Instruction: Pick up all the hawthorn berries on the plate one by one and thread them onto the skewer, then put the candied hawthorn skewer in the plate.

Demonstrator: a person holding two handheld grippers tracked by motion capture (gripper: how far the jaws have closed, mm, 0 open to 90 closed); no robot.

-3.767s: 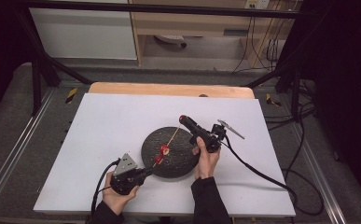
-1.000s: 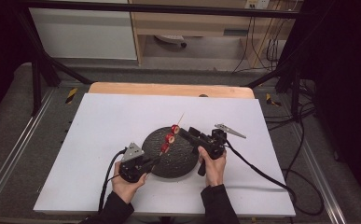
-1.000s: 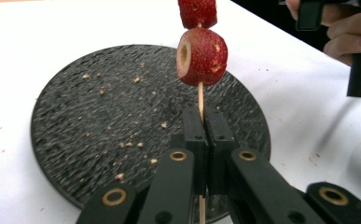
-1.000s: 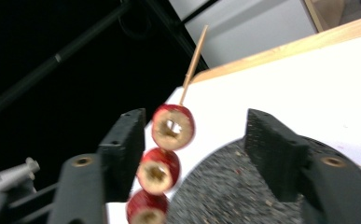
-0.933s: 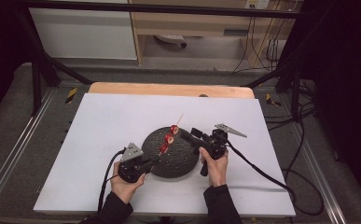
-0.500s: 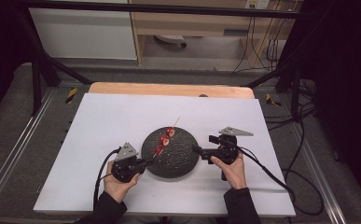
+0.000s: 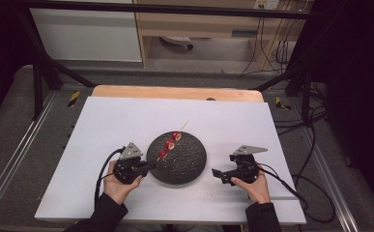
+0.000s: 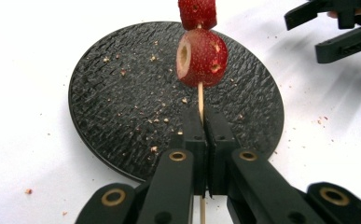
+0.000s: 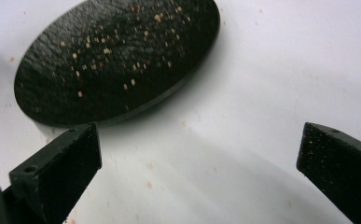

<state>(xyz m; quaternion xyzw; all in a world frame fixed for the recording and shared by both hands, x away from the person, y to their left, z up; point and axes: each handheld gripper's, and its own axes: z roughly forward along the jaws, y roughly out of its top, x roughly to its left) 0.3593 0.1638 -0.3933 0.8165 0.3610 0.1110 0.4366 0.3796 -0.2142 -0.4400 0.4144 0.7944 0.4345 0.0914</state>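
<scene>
The white desk [image 7: 126,121] carries a round black slate plate [image 7: 184,166] near its front middle; crumbs dot the plate's rough top, as the left gripper view [image 8: 122,93] and the right gripper view [image 9: 99,60] both show, and a few crumbs lie on the white surface around it.

The left gripper [image 7: 148,166] sits at the plate's left edge, held in the person's left hand [image 7: 117,181]. Its jaws are clenched on the lower end of a thin wooden skewer [image 8: 200,98], which runs up between them and slants over the plate toward its far rim, its bare tip past the rim in the high view [image 7: 183,126]. Three red strawberry pieces are threaded on it [image 7: 170,144]; in the left gripper view the nearest strawberry [image 8: 202,57] hangs above the plate, with the next one [image 8: 197,11] just above it.

The right gripper [image 7: 217,172] rests on the desk to the right of the plate, apart from it, in the person's right hand [image 7: 252,181]. Its jaws stand wide apart and released, holding nothing, with bare desk between them [image 9: 197,172].
</scene>
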